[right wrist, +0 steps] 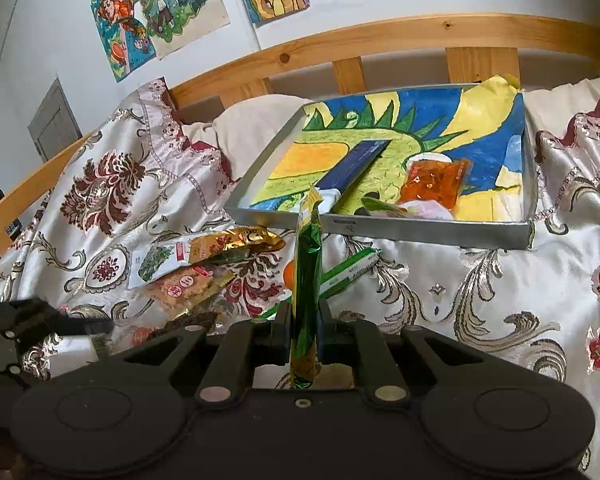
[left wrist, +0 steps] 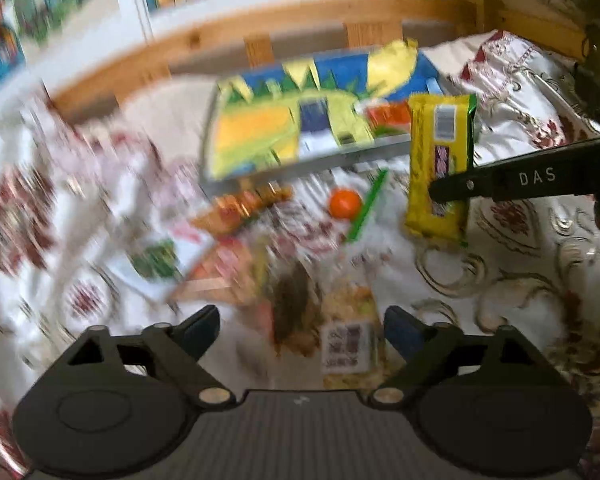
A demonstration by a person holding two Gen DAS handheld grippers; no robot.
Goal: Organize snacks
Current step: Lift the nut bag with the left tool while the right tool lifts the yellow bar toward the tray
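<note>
Yellow snack pack (right wrist: pixel 306 280) clamped in right claw (right wrist: pixel 304 334); left claw (left wrist: pixel 300 330) wide.

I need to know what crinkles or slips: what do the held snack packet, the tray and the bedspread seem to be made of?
Snack packet: shiny foil-like plastic film, yellow and green, judging by its glints and crimped end.
Tray: probably painted cardboard or thin metal; matte grey walls, sharp folded corners.
Bedspread: satin-like woven fabric, glossy sheen, with soft folds and a raised floral pattern.

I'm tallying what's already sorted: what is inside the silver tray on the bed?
Inside the silver tray, on a colourful drawing lining it, lie a dark blue bar, an orange packet and a green-edged packet. The near wall hides their lower parts; anything beneath stays unseen.
</note>
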